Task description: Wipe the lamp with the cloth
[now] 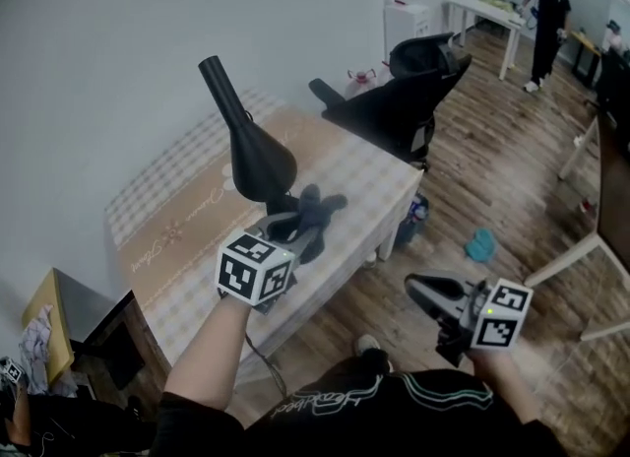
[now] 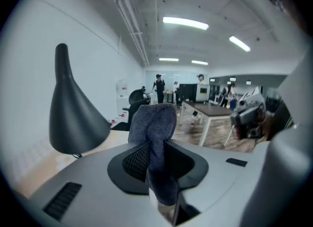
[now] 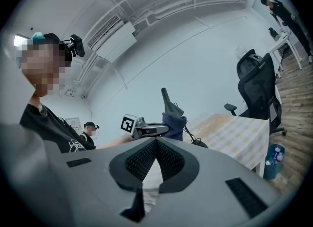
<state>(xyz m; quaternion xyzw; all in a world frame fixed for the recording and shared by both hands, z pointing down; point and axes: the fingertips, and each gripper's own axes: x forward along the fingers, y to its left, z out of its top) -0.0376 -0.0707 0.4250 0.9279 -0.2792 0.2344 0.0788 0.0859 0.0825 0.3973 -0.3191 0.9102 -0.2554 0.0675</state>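
One cloth (image 2: 152,123) in the left claw (image 1: 300,231), just beside the lamp (image 1: 258,162).

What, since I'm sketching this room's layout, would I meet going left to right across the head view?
low dark cabinet → lamp → black office chair → standing person

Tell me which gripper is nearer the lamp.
Left. The left gripper, holding the cloth, is beside the lamp; the right gripper hangs off the table, over the floor.
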